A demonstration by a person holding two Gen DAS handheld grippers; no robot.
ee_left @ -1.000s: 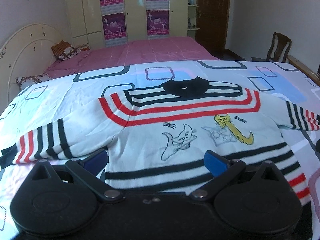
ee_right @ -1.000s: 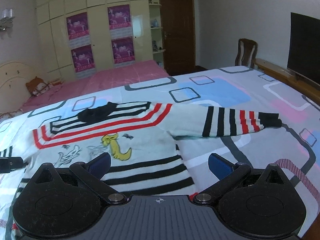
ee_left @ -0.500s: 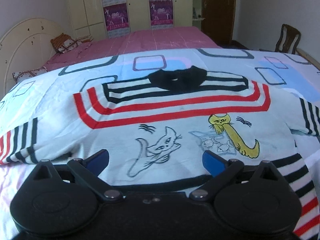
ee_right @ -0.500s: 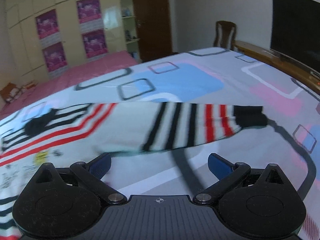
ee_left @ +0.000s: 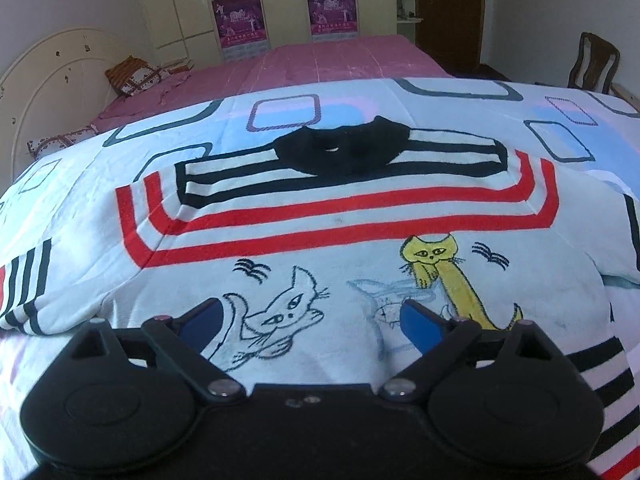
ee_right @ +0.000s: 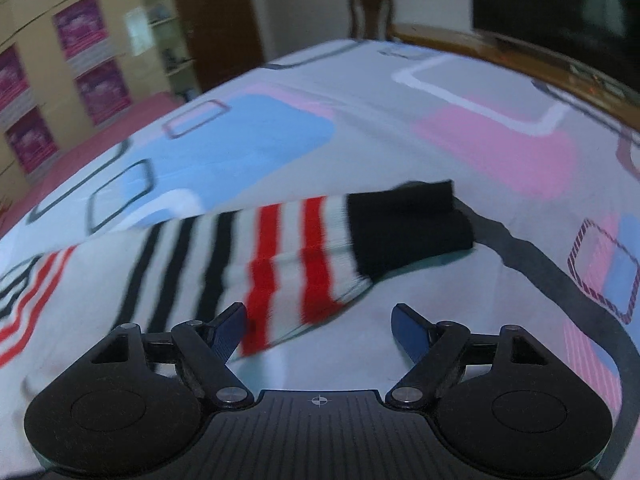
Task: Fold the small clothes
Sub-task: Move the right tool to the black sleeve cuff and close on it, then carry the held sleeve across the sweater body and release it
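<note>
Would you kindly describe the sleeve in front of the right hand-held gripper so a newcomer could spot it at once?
Start at the bed with the quilt patterned in pink and blue blocks. A white sweater lies flat on it, and its sleeve stretches out toward the wooden bed frame, just ahead of the open right hand-held gripper. It is the part with black and red stripes ending in a solid black cuff.

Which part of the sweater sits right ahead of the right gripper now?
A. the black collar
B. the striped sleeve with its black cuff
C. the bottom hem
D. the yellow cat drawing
B: in the right wrist view the sleeve, striped red and black, ends in the black cuff just ahead of the right gripper, whose jaws stand apart with no pad pressing on the cloth.
</note>
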